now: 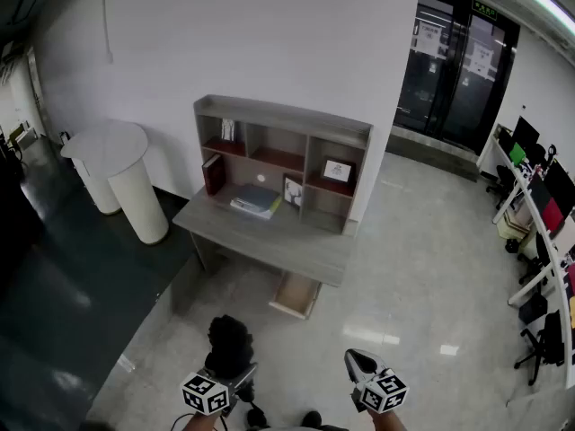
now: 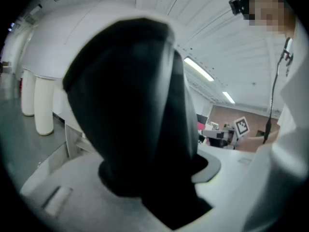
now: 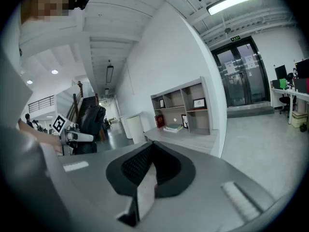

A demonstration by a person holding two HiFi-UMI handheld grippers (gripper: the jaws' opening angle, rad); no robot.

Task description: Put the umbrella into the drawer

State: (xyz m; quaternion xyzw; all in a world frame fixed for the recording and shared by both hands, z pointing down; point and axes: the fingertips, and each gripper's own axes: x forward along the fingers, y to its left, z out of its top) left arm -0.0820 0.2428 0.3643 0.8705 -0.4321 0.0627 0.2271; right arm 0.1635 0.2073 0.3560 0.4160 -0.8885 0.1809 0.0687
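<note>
The place is an office: a long desk (image 1: pixel 524 206) with monitors (image 1: pixel 546 187) and rolling chairs (image 1: pixel 548 341) stands near tall glass doors (image 1: pixel 454 61)

Umbrella (image 1: pixel 231 341): black cloth, matt, in soft folds.
Floor (image 1: pixel 404 268), centre and right: pale tile, glossy, with lamp reflections. Dark strip (image 1: pixel 54 303) at lower left: also glossy.
Desk (image 1: pixel 269 236): grey wood-grain finish, matt. Drawer (image 1: pixel 295 296): pale wood inside.
Round stands (image 1: pixel 135 187) at left: white, smooth, matt.
Doors (image 1: pixel 458 61) at upper right: dark glass, glossy.
Wall (image 1: pixel 269 34): white paint, matt.
Right gripper (image 3: pixel 150 151): grey matt plastic body; pads (image 3: pixel 135 166) black and ribbed.
</note>
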